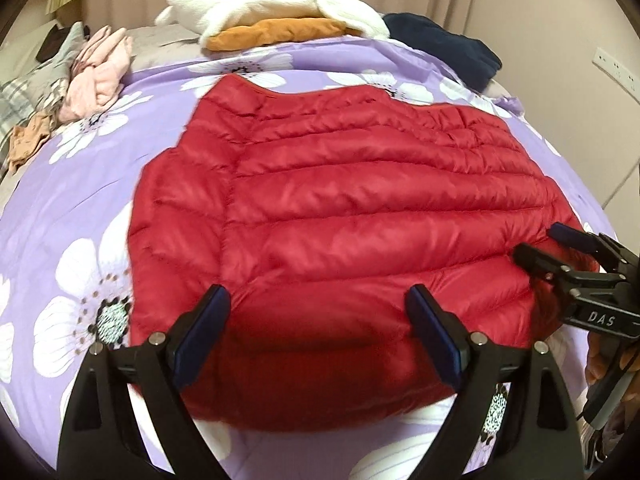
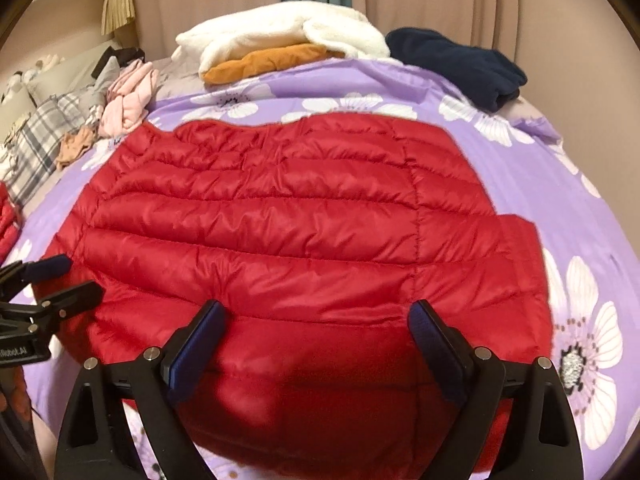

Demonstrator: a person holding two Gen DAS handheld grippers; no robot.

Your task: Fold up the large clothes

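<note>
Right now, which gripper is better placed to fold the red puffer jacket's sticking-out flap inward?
Right. The right gripper hangs open over the red puffer jacket on the side where the flap juts out; the left gripper sits over the opposite side.

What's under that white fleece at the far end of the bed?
An orange garment lies under the white fleece, its near edge showing. The rest of it, and anything beneath, is covered.
</note>
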